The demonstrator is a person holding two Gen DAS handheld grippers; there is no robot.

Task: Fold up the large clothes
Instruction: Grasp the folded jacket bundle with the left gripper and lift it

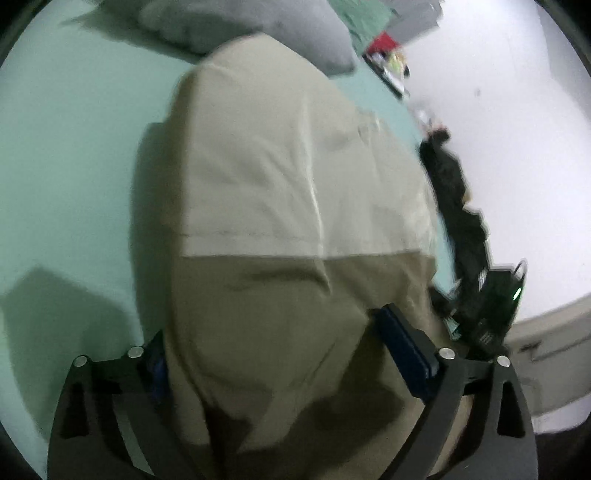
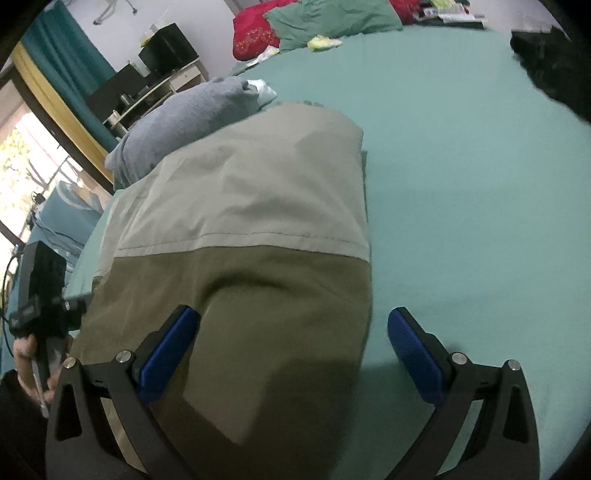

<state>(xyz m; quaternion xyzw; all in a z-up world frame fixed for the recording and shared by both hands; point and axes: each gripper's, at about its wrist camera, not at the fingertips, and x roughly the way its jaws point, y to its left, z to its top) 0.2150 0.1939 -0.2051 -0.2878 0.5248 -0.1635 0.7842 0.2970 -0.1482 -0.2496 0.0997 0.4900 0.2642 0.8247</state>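
Note:
A large garment in beige and olive panels point(image 1: 280, 206) lies folded on the green bed sheet point(image 1: 74, 155). It also shows in the right wrist view point(image 2: 255, 229). My left gripper point(image 1: 291, 354) is open, its blue pads on either side of the olive end of the garment. My right gripper point(image 2: 295, 343) is open just above the olive end, with its left pad point(image 2: 166, 354) over the cloth and its right pad point(image 2: 415, 358) over the bare sheet point(image 2: 480, 221). The other gripper and the hand holding it point(image 2: 37, 306) show at the left edge.
A grey folded garment point(image 2: 181, 114) lies beyond the beige one. Red and green pillows point(image 2: 295, 26) and small items sit at the bed's far end. A dark garment point(image 2: 554, 66) lies at the right. A shelf unit point(image 2: 155, 74) and a window stand at the left.

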